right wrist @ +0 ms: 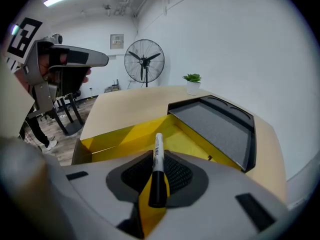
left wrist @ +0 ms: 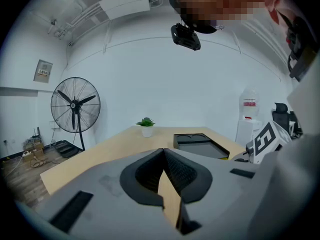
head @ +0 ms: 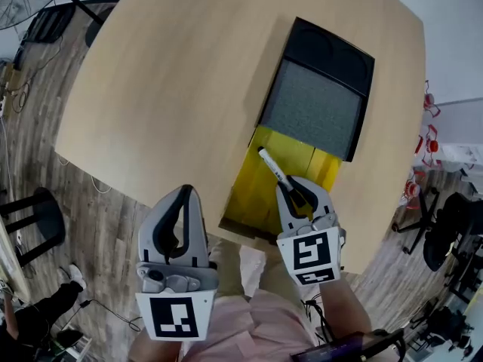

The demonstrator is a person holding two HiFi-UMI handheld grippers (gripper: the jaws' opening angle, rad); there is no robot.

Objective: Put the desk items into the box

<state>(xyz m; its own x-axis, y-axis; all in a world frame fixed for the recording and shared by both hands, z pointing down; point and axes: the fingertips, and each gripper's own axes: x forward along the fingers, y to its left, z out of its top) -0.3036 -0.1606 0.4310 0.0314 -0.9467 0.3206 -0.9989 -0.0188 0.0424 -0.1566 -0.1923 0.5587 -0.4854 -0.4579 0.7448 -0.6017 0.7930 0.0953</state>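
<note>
So the right gripper point(head: 296, 191) is clamped on a white marker point(head: 273, 168) with a black cap, holding it right over the open yellow box point(head: 253, 202) at the near edge of the table point(head: 181, 89). A black tray point(head: 321, 89) sits against the box's far end. The left gripper point(head: 185, 202) is pinched together with nothing in it, hanging just off the table edge.

Grey, black-lined left tongs point(head: 185, 194), right tongs point(head: 300, 187); marker cubes point(head: 175, 317); pink shirt point(head: 235, 329).
</note>
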